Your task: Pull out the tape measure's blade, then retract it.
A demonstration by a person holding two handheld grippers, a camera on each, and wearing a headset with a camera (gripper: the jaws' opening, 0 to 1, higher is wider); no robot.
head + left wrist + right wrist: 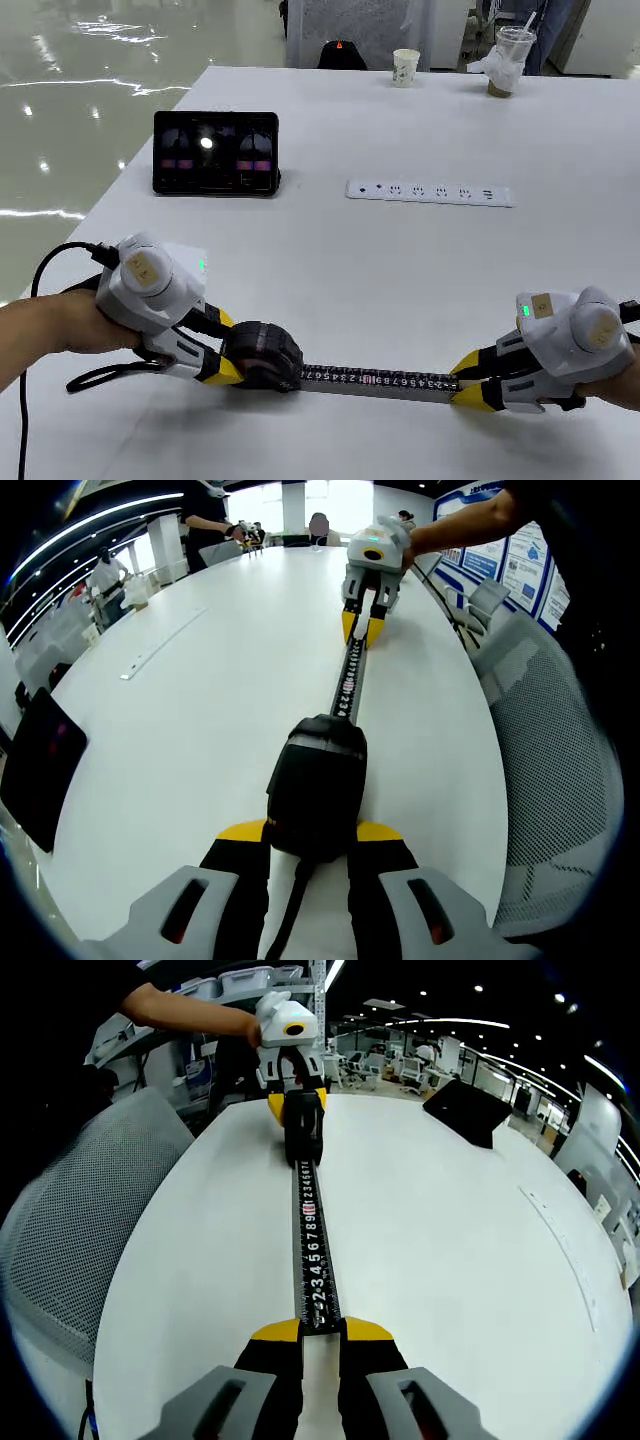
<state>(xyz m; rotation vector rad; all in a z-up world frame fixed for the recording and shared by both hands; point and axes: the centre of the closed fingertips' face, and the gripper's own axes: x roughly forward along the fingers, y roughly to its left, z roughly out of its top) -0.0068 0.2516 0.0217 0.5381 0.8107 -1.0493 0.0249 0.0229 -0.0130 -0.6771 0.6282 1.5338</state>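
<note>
While left gripper (226,346) clamps tape measure (265,355) | right gripper (468,380) pinches extended blade (375,380) tip

The tape measure (262,355) I am working, a rounded black case, stands on edge on the white table (400,280) near its front edge. Its blade (375,380), black with white numerals, is drawn out flat and straight along the tabletop to my right, numbers facing up.

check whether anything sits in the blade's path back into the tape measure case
Nothing visible does: the blade runs over bare table from the right gripper to the case in the left gripper.
</note>
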